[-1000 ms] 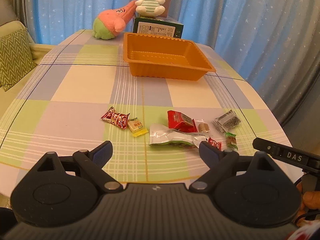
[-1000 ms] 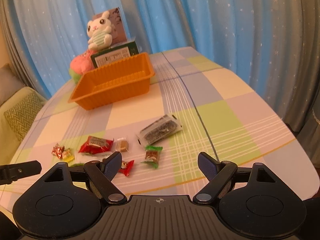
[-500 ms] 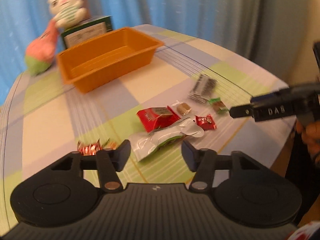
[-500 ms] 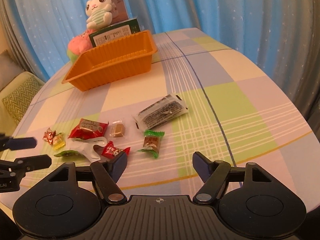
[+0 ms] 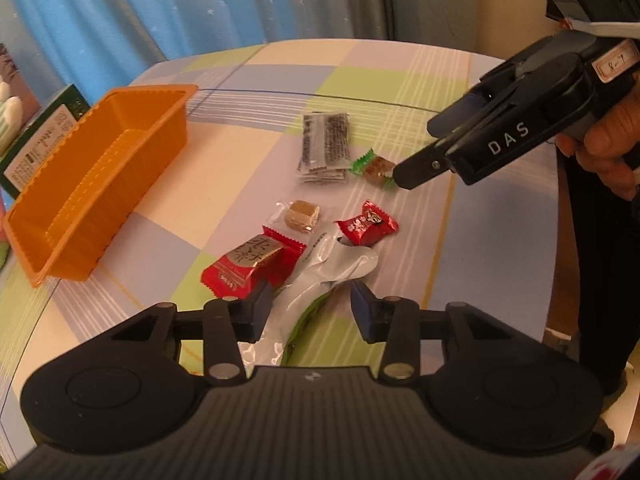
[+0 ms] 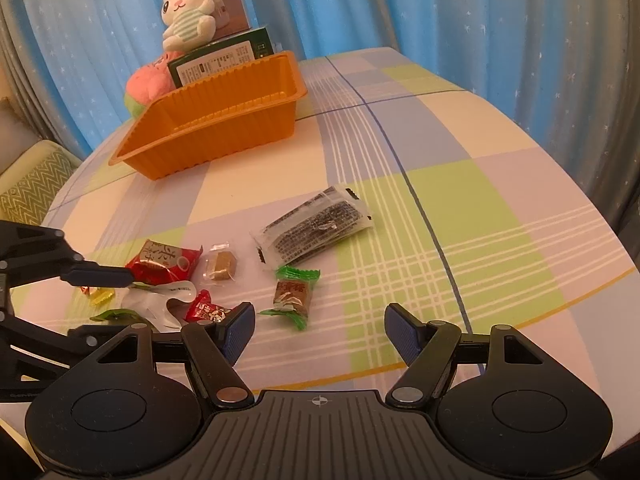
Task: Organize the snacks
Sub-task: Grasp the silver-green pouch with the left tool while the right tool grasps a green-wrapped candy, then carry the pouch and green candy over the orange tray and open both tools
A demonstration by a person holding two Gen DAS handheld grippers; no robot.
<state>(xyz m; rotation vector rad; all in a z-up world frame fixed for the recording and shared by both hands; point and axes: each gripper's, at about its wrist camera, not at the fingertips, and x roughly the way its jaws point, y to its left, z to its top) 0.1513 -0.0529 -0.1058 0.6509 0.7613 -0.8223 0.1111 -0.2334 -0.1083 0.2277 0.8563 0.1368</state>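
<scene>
Several snacks lie on the checked tablecloth. My left gripper (image 5: 311, 306) is open, its jaws on either side of a silver and green pouch (image 5: 320, 276). Beside it lie a red packet (image 5: 250, 266), a small red candy (image 5: 366, 226), a tan candy (image 5: 300, 216), a green-ended candy (image 5: 374, 168) and a dark clear packet (image 5: 324, 146). My right gripper (image 6: 318, 330) is open, just short of the green-ended candy (image 6: 294, 294). The orange tray (image 6: 224, 120) stands empty at the back.
A green box (image 6: 218, 58), a white rabbit toy (image 6: 188, 12) and a pink plush (image 6: 150, 82) stand behind the tray. Blue curtains hang around the table. A cushion (image 6: 30, 188) lies at the left. The table edge is close below both grippers.
My left gripper has swung right and come down over the silver and green pouch, its jaws narrower. My right gripper has moved forward and down toward the green-ended candy.
</scene>
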